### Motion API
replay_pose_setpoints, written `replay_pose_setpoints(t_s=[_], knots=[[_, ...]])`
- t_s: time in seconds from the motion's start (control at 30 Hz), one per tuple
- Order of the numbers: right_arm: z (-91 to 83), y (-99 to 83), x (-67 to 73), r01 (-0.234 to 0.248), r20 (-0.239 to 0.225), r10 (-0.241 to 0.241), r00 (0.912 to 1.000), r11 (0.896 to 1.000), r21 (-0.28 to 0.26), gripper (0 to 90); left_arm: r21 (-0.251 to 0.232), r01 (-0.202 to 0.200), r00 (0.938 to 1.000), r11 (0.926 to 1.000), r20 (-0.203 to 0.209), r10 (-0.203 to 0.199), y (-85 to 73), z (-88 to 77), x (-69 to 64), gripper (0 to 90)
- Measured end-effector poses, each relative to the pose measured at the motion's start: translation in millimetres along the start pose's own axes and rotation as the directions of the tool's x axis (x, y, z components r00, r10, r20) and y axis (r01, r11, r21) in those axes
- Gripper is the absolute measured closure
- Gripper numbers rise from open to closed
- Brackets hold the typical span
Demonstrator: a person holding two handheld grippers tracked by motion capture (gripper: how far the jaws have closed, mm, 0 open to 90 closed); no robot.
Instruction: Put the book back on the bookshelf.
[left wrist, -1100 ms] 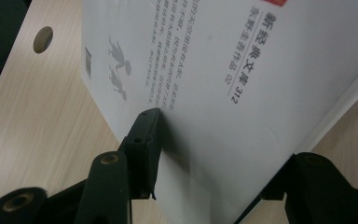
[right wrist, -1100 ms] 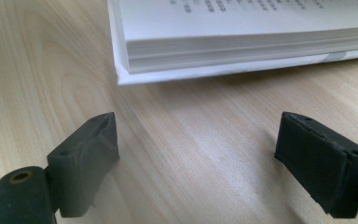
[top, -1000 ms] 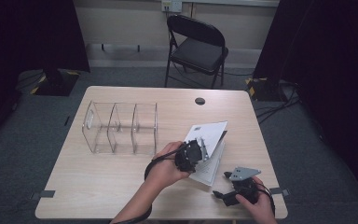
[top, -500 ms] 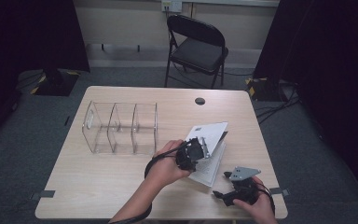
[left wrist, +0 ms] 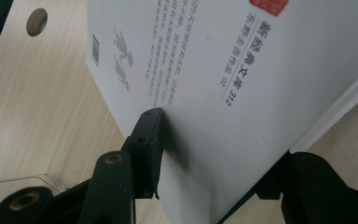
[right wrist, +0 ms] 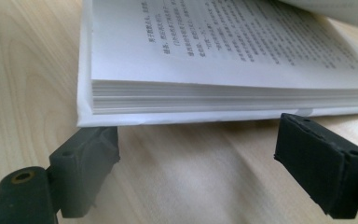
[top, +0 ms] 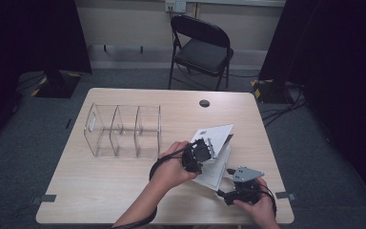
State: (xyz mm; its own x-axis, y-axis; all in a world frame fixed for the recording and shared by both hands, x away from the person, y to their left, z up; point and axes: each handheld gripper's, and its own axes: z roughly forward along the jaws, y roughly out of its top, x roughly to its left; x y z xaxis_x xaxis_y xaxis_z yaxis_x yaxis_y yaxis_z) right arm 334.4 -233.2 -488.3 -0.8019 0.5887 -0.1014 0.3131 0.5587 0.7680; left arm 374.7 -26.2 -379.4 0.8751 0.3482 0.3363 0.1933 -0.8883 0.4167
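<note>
White paper book (top: 214, 157) lies open near the table's (top: 124, 191) right front | your left gripper (top: 201, 151) pinches its raised cover to expose pages | your right gripper (top: 228, 188) waits agape, empty, at the book's near edge.

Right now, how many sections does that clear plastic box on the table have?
3. The clear organizer has its sections in a row: one at the left end, one in the middle, one at the right end nearest the open book.
</note>
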Motion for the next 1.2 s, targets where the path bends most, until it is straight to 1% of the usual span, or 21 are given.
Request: replay_pose_setpoints(t_s=[0.13,0.2,0.4,0.43,0.53,0.57,0.63,0.7,0.73,0.77,0.8,0.83,0.87,0.9,0.93,0.97,1.0,1.03,1.07,1.13,1.2], knots=[[2.1,2.0,2.4,0.021,0.026,-0.021,0.9994,1.000,0.001,12.9,0.004,0.000,1.0000,1.0000,-0.004,0.000,1.3,-0.7,0.0,53.2],[3.2,3.9,6.4,0.072,0.059,-0.071,0.9957,0.997,-0.003,12.9,0.008,0.001,1.0000,1.0000,-0.002,0.000,2.0,-1.7,0.1,53.2],[0.6,5.1,7.9,0.103,0.059,-0.101,0.9932,0.994,-0.037,13.1,0.004,0.003,1.0000,1.0000,0.000,-0.003,1.9,-2.0,-2.5,53.2],[-0.1,5.6,8.3,0.107,0.062,-0.104,0.9926,0.993,-0.042,13.1,0.010,-0.020,0.9998,0.9998,-0.004,0.020,3.3,-2.9,-2.4,53.2],[-2.1,8.0,9.7,0.131,0.067,-0.127,0.9895,0.990,-0.049,13.2,0.020,-0.023,0.9997,0.9995,-0.011,0.023,4.9,-3.2,-3.9,53.2],[-3.0,8.9,10.0,0.135,0.068,-0.131,0.9891,0.989,-0.055,13.2,0.026,-0.036,0.9993,0.9990,-0.005,0.037,6.2,-4.3,-4.0,53.1],[-5.0,11.3,10.8,0.146,0.064,-0.142,0.9877,0.987,-0.062,13.3,0.029,-0.045,0.9990,0.9986,-0.001,0.045,7.4,-6.0,-3.9,53.2],[-6.5,14.0,12.6,0.175,0.060,-0.171,0.9834,0.982,-0.065,14.1,0.028,-0.041,0.9991,0.9988,0.008,0.041,8.1,-8.2,-3.3,53.1],[-6.5,14.0,12.6,0.175,0.060,-0.171,0.9834,0.982,-0.065,14.1,0.028,-0.041,0.9991,0.9988,0.008,0.041,8.1,-8.2,-3.3,53.2],[-7.8,17.5,15.7,0.224,0.061,-0.219,0.9738,0.971,-0.083,14.2,0.021,-0.040,0.9991,0.9990,0.016,0.039,8.9,-10.5,-2.2,53.1],[-7.8,17.5,15.7,0.224,0.061,-0.219,0.9738,0.971,-0.083,14.2,0.021,-0.040,0.9991,0.9990,0.016,0.039,8.9,-10.5,-2.2,53.3],[-10.0,22.1,18.6,0.240,0.020,-0.240,0.9707,0.959,-0.149,18.4,0.019,-0.009,0.9992,0.9998,0.038,0.008,10.4,-10.8,-3.1,53.2],[-11.8,25.8,21.4,0.245,0.013,-0.247,0.9689,0.952,-0.184,22.6,0.016,-0.001,0.9985,0.9999,0.055,0.001,11.0,-10.2,-3.6,53.0],[-11.8,25.8,21.4,0.245,0.013,-0.247,0.9689,0.952,-0.184,22.6,0.016,-0.001,0.9985,0.9999,0.055,0.001,11.0,-10.2,-3.6,52.7],[-15.2,33.9,27.2,0.292,0.007,-0.296,0.9551,0.938,-0.184,37.3,0.007,0.001,0.9984,1.0000,0.056,-0.002,11.4,-8.6,-5.7,52.5],[-16.4,34.5,28.8,0.308,0.015,-0.312,0.9500,0.930,-0.198,43.7,0.019,-0.011,0.9981,0.9998,0.060,0.010,11.9,-6.4,-8.2,52.4],[-16.4,34.5,28.8,0.308,0.015,-0.312,0.9500,0.930,-0.198,43.7,0.019,-0.011,0.9981,0.9998,0.060,0.010,11.9,-6.4,-8.2,52.3],[-17.4,33.0,27.3,0.318,0.041,-0.315,0.9480,0.931,-0.178,41.7,0.010,0.001,0.9976,0.9999,0.070,-0.002,9.7,-5.0,-8.6,52.0],[-17.1,31.1,25.5,0.316,0.033,-0.315,0.9484,0.933,-0.174,39.1,0.017,0.003,0.9968,0.9998,0.080,-0.005,8.7,-5.5,-7.6,51.9],[-17.3,27.4,23.5,0.297,0.030,-0.296,0.9546,0.941,-0.163,31.9,0.019,0.002,0.9972,0.9998,0.075,-0.003,8.0,-5.7,-7.3,52.1],[-17.5,25.7,25.2,0.281,-0.004,-0.286,0.9582,0.944,-0.175,27.7,0.029,0.004,0.9972,0.9996,0.075,-0.006,7.2,-7.5,-4.4,52.7]])
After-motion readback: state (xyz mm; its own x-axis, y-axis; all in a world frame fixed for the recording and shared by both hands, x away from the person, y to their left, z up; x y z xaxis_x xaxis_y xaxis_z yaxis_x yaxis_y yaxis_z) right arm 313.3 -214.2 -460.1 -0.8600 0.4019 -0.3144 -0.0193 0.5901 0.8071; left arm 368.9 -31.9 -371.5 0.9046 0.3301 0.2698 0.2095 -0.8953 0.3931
